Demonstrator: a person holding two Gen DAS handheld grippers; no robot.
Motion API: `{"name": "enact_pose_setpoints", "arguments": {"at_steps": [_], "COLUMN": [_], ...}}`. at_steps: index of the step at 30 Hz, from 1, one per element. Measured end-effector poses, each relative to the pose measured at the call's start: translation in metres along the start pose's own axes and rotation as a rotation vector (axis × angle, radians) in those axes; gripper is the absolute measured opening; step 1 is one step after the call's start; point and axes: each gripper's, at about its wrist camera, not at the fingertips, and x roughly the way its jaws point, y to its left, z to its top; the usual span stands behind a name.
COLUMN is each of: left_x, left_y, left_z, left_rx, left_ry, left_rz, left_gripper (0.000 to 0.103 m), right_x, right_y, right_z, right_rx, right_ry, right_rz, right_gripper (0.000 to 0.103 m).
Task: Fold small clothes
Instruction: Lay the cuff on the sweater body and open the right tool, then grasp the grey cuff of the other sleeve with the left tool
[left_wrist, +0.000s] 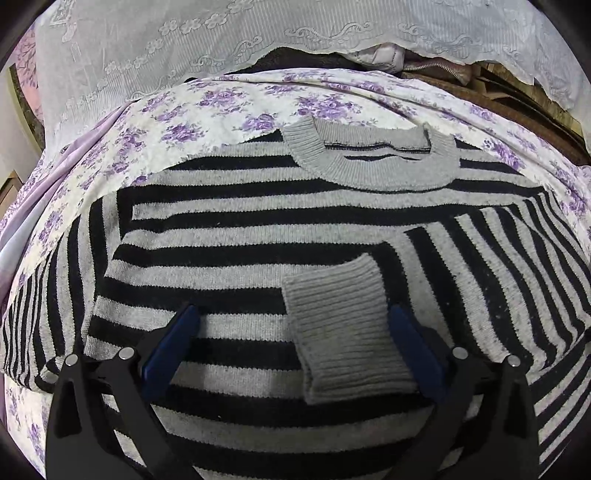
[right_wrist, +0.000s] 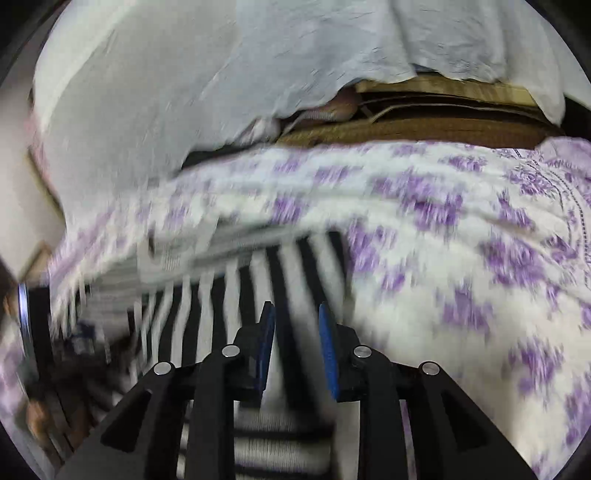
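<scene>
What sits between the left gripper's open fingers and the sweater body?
Only the sweater's own grey ribbed cuff, folded onto the body and lying between the left gripper's open fingers. Nothing foreign is visible on it.

Purple-flowered bedsheet (left_wrist: 221, 107), white lace cloth (left_wrist: 147, 48) above, brown cardboard (right_wrist: 424, 129) behind.

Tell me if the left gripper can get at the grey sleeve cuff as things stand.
Probably yes. The left gripper hangs over the striped sweater with its jaws wide apart, and the grey cuff lies flat on top, just inside the right-hand jaw. Nothing covers it.
</scene>
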Motion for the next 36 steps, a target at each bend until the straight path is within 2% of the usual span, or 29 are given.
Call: {"name": "enact_pose_setpoints", "arguments": {"at_steps": [1,2,5,9,10,11,12,13,14,16,18,19,20,24,26,28,30,32,34,36], "left_x": [0.000,-0.001,0.000,-0.001,-0.001,-0.001,-0.001,-0.002,-0.004,-0.017,-0.036,-0.050,-0.061,-0.090,-0.094,-0.094,-0.087,-0.083,-0.081,-0.070], "left_y": [-0.001,-0.001,-0.003,0.001,0.002,0.003,0.004,0.004,0.004,0.014,0.033,0.049,0.065,0.140,0.186,0.231,0.275,0.298,0.312,0.319], "left_z": [0.000,0.000,0.000,-0.001,-0.002,-0.002,-0.002,-0.003,-0.004,-0.012,-0.022,-0.031,-0.037,-0.069,-0.086,-0.103,-0.122,-0.132,-0.130,-0.121], "left_rx": [0.001,0.003,0.009,-0.002,-0.007,-0.011,-0.012,-0.009,-0.006,-0.003,-0.029,-0.051,-0.070,-0.199,-0.285,-0.392,-0.555,-0.670,-0.735,-0.750], "left_ry": [0.000,-0.001,-0.004,-0.007,-0.004,-0.001,0.002,0.002,0.003,0.006,-0.003,-0.012,-0.023,-0.043,-0.031,-0.007,0.023,0.012,-0.020,-0.012], "left_rz": [0.001,0.004,0.012,-0.006,-0.017,-0.023,-0.024,-0.022,-0.020,-0.023,-0.049,-0.050,-0.046,-0.023,0.004,-0.005,-0.068,-0.160,-0.208,-0.211], "left_gripper": [0.099,0.099,0.099,0.099,0.099,0.099,0.099,0.099,0.099,0.099,0.099,0.099,0.099,0.099,0.099,0.099,0.099,0.099,0.099,0.099], "right_x": [0.006,0.008,0.006,-0.023,-0.027,-0.022,-0.011,0.001,-0.006,-0.022,-0.039,-0.044,-0.048,-0.048,-0.053,-0.060,-0.063,-0.067,-0.069,-0.070], "right_y": [0.006,0.008,0.002,0.004,0.007,0.007,0.006,0.001,-0.006,-0.016,-0.024,-0.027,-0.029,-0.028,-0.029,-0.032,-0.033,-0.037,-0.041,-0.042], "right_z": [-0.013,-0.021,-0.021,-0.031,-0.034,-0.037,-0.042,-0.047,-0.045,-0.048,-0.058,-0.062,-0.066,-0.074,-0.076,-0.081,-0.084,-0.088,-0.091,-0.092], "right_rx": [-0.041,-0.063,-0.041,-0.029,-0.040,-0.044,-0.045,-0.030,0.006,0.060,0.103,0.117,0.134,0.146,0.146,0.162,0.181,0.209,0.232,0.242], "right_ry": [0.044,0.051,0.049,-0.045,-0.045,-0.013,0.046,0.098,0.076,0.012,-0.035,-0.045,-0.054,-0.037,-0.056,-0.073,-0.079,-0.078,-0.078,-0.078], "right_rz": [-0.044,-0.073,-0.073,-0.065,-0.075,-0.088,-0.092,-0.071,-0.042,-0.042,-0.046,-0.042,-0.042,-0.053,-0.052,-0.048,-0.044,-0.034,-0.023,-0.019], "right_gripper": [0.025,0.025,0.025,0.027,0.030,0.047,0.051,0.051,0.051,0.053,0.063,0.074,0.080,0.080,0.080,0.081,0.081,0.081,0.081,0.081]}}
